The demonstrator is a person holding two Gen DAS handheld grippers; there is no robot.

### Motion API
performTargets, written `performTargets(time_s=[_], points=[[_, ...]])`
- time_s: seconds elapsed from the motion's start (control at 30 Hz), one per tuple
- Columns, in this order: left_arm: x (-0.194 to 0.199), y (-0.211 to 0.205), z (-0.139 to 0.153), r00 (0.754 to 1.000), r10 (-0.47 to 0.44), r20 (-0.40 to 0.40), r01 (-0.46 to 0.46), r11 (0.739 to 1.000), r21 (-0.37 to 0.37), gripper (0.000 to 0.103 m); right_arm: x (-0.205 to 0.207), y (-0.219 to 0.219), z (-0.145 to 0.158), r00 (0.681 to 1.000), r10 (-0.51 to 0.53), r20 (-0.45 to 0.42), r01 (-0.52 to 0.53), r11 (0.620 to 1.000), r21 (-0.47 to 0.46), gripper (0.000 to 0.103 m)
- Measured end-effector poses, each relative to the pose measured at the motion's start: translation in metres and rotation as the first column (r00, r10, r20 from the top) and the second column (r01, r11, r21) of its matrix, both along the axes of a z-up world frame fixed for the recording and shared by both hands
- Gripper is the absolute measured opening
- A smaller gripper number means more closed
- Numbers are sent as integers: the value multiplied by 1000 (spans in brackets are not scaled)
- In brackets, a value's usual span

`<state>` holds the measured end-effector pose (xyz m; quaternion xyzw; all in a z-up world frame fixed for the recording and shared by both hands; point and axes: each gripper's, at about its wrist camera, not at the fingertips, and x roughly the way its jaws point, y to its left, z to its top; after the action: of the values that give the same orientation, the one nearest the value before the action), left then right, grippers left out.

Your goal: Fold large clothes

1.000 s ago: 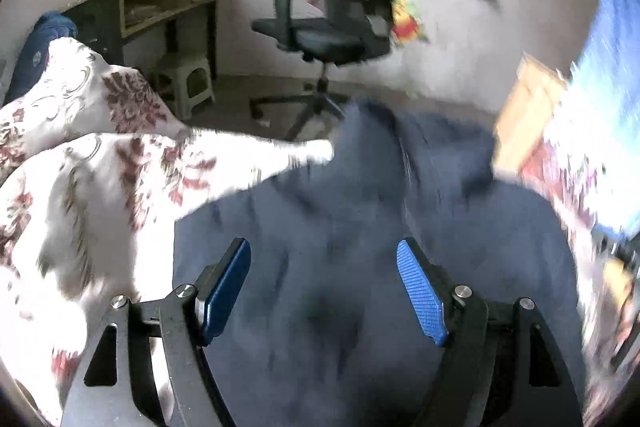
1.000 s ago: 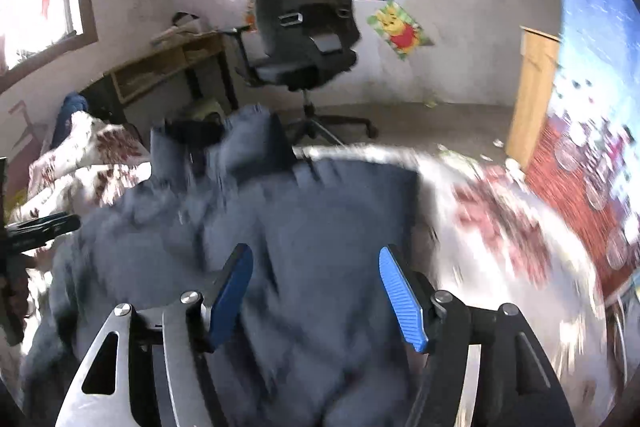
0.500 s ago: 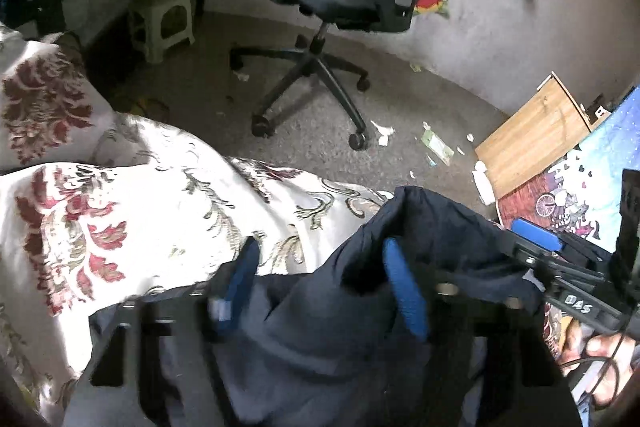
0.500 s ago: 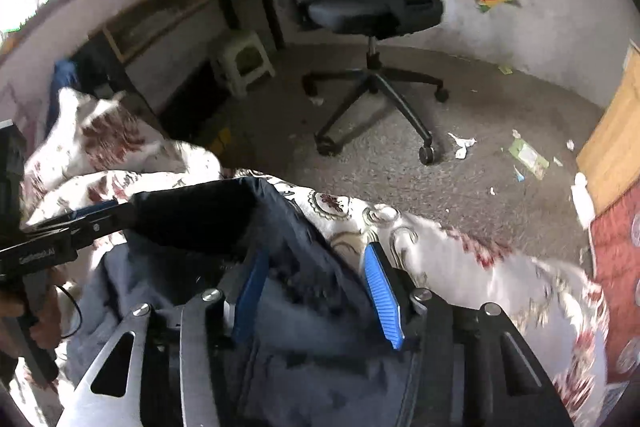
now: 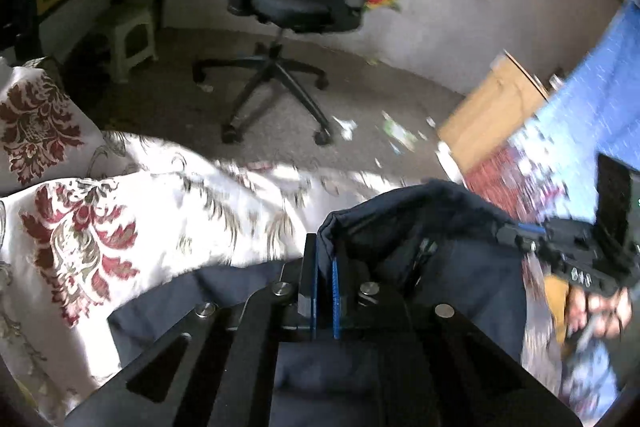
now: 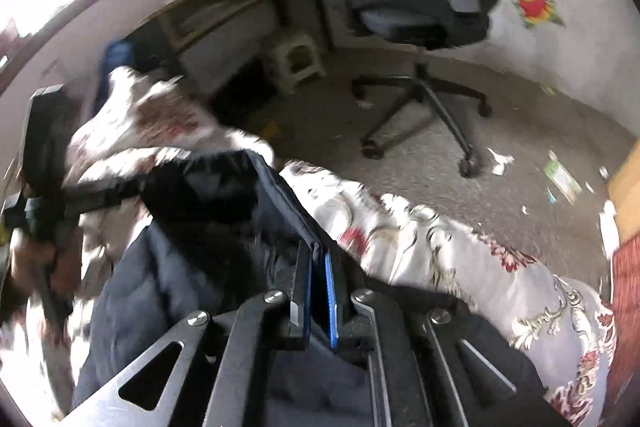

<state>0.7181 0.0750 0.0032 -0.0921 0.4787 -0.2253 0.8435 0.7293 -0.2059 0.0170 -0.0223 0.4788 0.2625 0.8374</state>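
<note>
Dark navy garment [image 5: 460, 267] on white bedspread [image 5: 120, 211] with dark red floral damask; blue-faced fingers [image 6: 330, 303].

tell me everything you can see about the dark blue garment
The dark blue garment looks like thick, soft fabric with a stitched edge. It lies crumpled on the floral bedspread, its near edge lifted. The left gripper and right gripper are each shut on that edge, at opposite corners.

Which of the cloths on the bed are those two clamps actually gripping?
The plain dark navy garment: both the left gripper and right gripper pinch its edge. The white bedspread with red flowers lies loose underneath.
</note>
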Motion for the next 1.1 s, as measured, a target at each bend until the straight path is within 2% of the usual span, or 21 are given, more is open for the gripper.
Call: performTargets(time_s=[0.17, 0.3, 0.43, 0.63, 0.73, 0.77, 0.87, 0.93, 1.03, 1.1], points=[[-40, -8, -8, 987, -149, -59, 151, 988, 26, 3, -34, -7, -25, 993, 63, -99, -66, 998, -24, 6], [-60, -30, -35, 966, -226, -130, 242, 962, 128, 3, -49, -10, -49, 986, 60, -158, -66, 997, -36, 6], [-57, -45, -64, 961, -222, -165, 256, 941, 222, 3, -52, -5, -70, 984, 37, -173, -46, 998, -49, 6], [-37, -65, -108, 961, -168, -218, 228, 930, 289, 3, -37, 1, -101, 984, -18, -180, 5, 997, -73, 6], [-41, -62, -100, 964, -184, -193, 234, 929, 286, 3, -40, -2, -94, 983, -11, -186, -1, 998, -65, 7], [-44, -60, -96, 965, -191, -182, 237, 930, 282, 6, -43, -5, -87, 982, 0, -187, -12, 998, -64, 7], [-52, -45, -76, 959, -219, -180, 258, 936, 239, 13, -51, -11, -67, 976, 32, -214, -40, 999, -33, 14], [-57, -38, -59, 962, -220, -159, 252, 942, 221, 14, -55, -17, -50, 975, 52, -218, -56, 998, -13, 21], [-59, -31, -23, 975, -214, -56, 220, 964, 151, 15, -52, -24, -20, 983, 60, -175, -55, 998, 32, 26], [-50, -34, -5, 981, -193, 18, 190, 977, 100, 21, -38, -26, -6, 988, 15, -151, -3, 997, 80, 26]])
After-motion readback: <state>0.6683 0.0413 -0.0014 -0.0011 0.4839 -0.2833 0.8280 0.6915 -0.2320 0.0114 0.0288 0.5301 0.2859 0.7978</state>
